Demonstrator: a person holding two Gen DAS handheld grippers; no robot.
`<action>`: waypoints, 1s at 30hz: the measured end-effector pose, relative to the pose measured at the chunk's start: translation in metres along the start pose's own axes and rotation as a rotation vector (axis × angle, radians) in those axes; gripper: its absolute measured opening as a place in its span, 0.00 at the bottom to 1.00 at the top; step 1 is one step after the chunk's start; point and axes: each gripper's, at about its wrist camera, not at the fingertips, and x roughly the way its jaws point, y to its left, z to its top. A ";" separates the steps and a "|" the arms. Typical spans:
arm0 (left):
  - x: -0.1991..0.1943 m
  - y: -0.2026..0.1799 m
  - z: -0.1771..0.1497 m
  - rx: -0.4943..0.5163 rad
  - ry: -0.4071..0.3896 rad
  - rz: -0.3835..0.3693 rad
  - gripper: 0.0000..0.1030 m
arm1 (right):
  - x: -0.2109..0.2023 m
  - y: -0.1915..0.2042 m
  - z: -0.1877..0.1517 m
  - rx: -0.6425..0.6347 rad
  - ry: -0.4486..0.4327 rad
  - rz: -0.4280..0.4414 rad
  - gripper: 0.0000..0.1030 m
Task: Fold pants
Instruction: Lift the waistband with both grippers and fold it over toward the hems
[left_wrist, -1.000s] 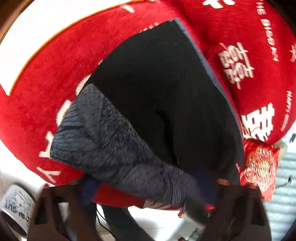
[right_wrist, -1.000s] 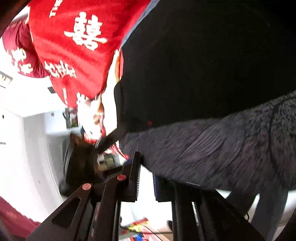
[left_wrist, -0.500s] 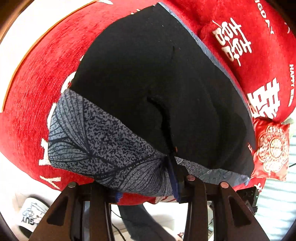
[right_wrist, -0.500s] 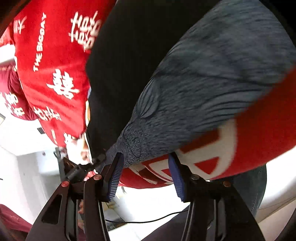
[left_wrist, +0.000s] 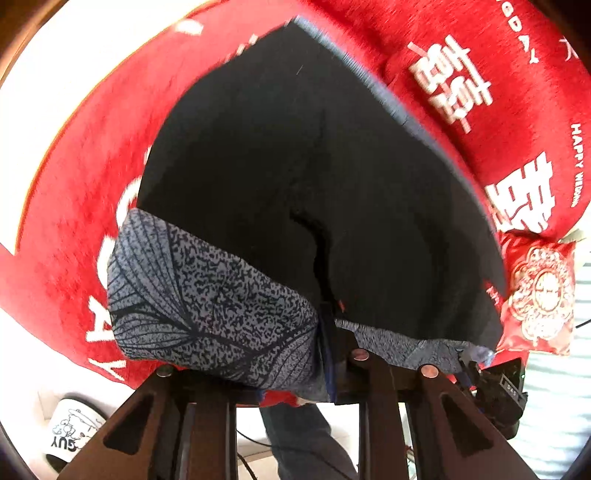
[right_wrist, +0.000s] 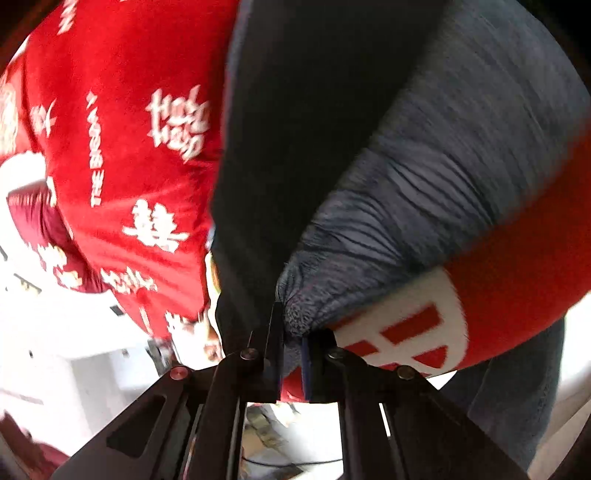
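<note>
Pants (left_wrist: 295, 177) lay spread on the red blanket (left_wrist: 74, 184), black cloth with a grey leaf-patterned band along the near edge, and both grippers had just bitten in! Half a second earlier the right gripper (right_wrist: 293, 354) stood wide, short of that band; now its jaws were clamped on a bunched grey corner (right_wrist: 295, 310) at the blanket's near edge. The left gripper (left_wrist: 332, 354), already narrowing a moment before, finished pinching the band's middle, right where the dark centre seam (left_wrist: 321, 258) meets it. Two holds on one edge, so by my reading the lift for the first fold was set up, nothing folded yet.

Hard to make out was how much cloth each pad really held: the left fingers sat under the overhanging band, and the right view was smeared by motion. Blanket fabric might have been caught with the pants on the right; I couldn't tell. Far legs ran off toward the red cushion (left_wrist: 539, 295), their ends cut off. Below the blanket's edge, a slipper (left_wrist: 74, 432) and somebody's jeans leg (left_wrist: 303, 435).
</note>
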 end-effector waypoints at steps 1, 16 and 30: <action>-0.008 -0.007 0.005 0.001 -0.012 -0.007 0.23 | -0.001 0.016 0.008 -0.038 0.019 -0.009 0.08; 0.005 -0.104 0.181 0.132 -0.295 0.171 0.46 | 0.086 0.144 0.212 -0.263 0.218 -0.123 0.11; 0.016 -0.103 0.212 0.112 -0.325 0.363 0.48 | 0.116 0.181 0.222 -0.606 0.268 -0.302 0.65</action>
